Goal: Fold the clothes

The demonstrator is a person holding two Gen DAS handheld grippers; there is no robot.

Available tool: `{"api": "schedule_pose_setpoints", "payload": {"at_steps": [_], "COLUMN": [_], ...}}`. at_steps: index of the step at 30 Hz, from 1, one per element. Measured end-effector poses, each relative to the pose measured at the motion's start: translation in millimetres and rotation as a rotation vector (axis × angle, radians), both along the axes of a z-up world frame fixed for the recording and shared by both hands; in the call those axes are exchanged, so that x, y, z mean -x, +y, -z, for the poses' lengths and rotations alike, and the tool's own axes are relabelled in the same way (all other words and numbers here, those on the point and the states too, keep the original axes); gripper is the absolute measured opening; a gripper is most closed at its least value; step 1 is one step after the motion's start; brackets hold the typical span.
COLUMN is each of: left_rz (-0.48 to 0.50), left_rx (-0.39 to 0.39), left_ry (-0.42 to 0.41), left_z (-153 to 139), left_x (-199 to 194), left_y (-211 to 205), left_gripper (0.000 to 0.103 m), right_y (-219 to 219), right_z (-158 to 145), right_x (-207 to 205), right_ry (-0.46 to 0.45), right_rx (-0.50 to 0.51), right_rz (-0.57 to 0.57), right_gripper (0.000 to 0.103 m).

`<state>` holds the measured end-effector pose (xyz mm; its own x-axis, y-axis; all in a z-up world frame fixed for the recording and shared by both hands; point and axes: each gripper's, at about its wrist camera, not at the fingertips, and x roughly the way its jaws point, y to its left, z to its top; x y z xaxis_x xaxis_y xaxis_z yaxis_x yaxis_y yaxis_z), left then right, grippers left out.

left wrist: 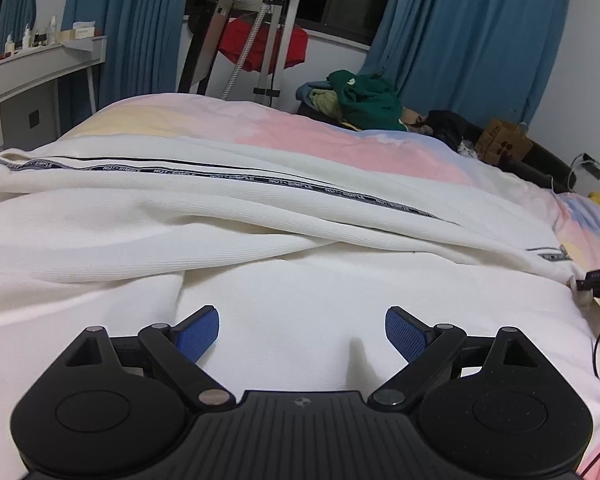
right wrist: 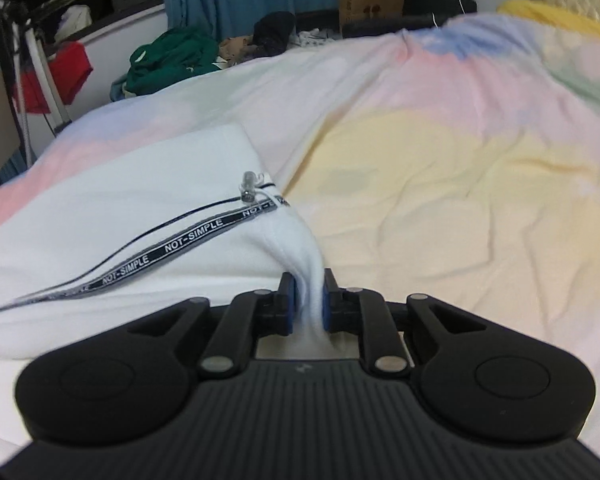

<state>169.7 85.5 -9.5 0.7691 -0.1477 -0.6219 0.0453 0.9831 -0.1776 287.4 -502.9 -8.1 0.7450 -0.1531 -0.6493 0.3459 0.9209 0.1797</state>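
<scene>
Two tongs work over a white garment spread across the bed and its pastel cover. Going left to right: a white desk with small bottles, blue curtains, a metal stand draped with red cloth, a heap of green clothes, then a brown cardboard box. The left tongs hang spread wide above the fabric, gripping nothing. The right tongs pinch a bunched edge of the garment. Its black trim tape reads "NOT-SIMPLE".
</scene>
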Motion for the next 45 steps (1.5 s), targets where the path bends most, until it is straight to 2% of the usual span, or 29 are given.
{"api": "schedule_pose_setpoints", "payload": {"at_steps": [3, 7, 9, 13, 19, 24, 26, 28, 29, 33, 35, 40, 45], "left_rz": [0.009, 0.016, 0.022, 0.047, 0.085, 0.094, 0.097, 0.094, 0.090, 0.025, -0.017, -0.199, -0.388], "left_rx": [-0.018, -0.037, -0.039, -0.070, -0.120, -0.107, -0.093, -0.084, -0.079, -0.047, -0.048, -0.067, 0.029], "left_ry": [-0.012, -0.032, -0.040, -0.066, -0.109, -0.135, -0.140, -0.140, -0.138, -0.105, -0.088, -0.028, 0.030], "left_z": [-2, -8, -12, -24, -40, -48, -50, -50, -50, -46, -43, -46, -68], "left_x": [3, 9, 13, 29, 68, 102, 113, 119, 120, 120, 122, 128, 139], "left_y": [-2, -5, -7, -16, -27, -31, -33, -35, -35, -24, -14, 28, 85], "left_gripper": [0.092, 0.092, 0.092, 0.092, 0.092, 0.093, 0.095, 0.097, 0.098, 0.102, 0.103, 0.103, 0.103], "right_y": [3, 20, 36, 77, 147, 171, 170, 167, 166, 161, 155, 136, 122], "right_z": [-9, -31, -47, -83, -119, -121, -119, -118, -118, -113, -108, -96, -100], "right_x": [6, 29, 45, 81, 138, 187, 198, 206, 207, 201, 195, 189, 199], "right_ry": [-0.003, -0.038, -0.063, -0.127, -0.166, -0.223, -0.237, -0.249, -0.254, -0.259, -0.252, -0.224, -0.258], "right_rx": [0.004, 0.014, 0.031, 0.019, -0.025, -0.112, -0.135, -0.148, -0.143, -0.120, -0.144, -0.233, -0.181], "right_rz": [0.001, -0.009, -0.034, -0.123, -0.295, -0.365, -0.369, -0.373, -0.370, -0.328, -0.294, -0.218, -0.109], "right_gripper": [0.030, 0.065, 0.070, 0.071, 0.071, 0.071, 0.075, 0.085, 0.084, 0.084, 0.084, 0.084, 0.084]}}
